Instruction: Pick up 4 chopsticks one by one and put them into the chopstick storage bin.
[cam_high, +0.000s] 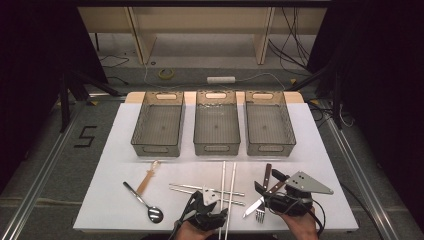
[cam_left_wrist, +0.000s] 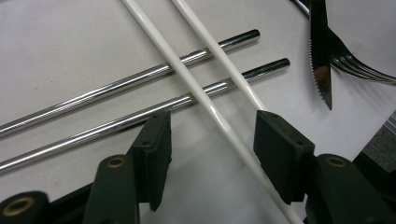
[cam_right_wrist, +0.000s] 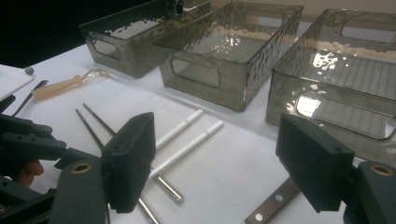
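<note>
White chopsticks (cam_left_wrist: 196, 88) lie as a pair near the table's (cam_high: 320, 150) front edge, crossing over two metal chopsticks (cam_left_wrist: 140, 79), and the left gripper (cam_left_wrist: 212, 144) hangs low over them with its jaws spread wide, one white stick running between them, nothing held. Just right of them the right gripper (cam_right_wrist: 224, 158), jaws also gaping and empty, sits above a knife (cam_high: 266, 176) and fork (cam_high: 260, 214), facing three grey bins (cam_high: 217, 129) along the far edge.

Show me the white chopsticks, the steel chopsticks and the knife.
white chopsticks (cam_left_wrist: 201, 95), left gripper view, mid-shaft of the nearer stick.
steel chopsticks (cam_left_wrist: 116, 86), left gripper view, shaft of the farther one.
knife (cam_left_wrist: 321, 56), left gripper view, serrated blade.
</note>
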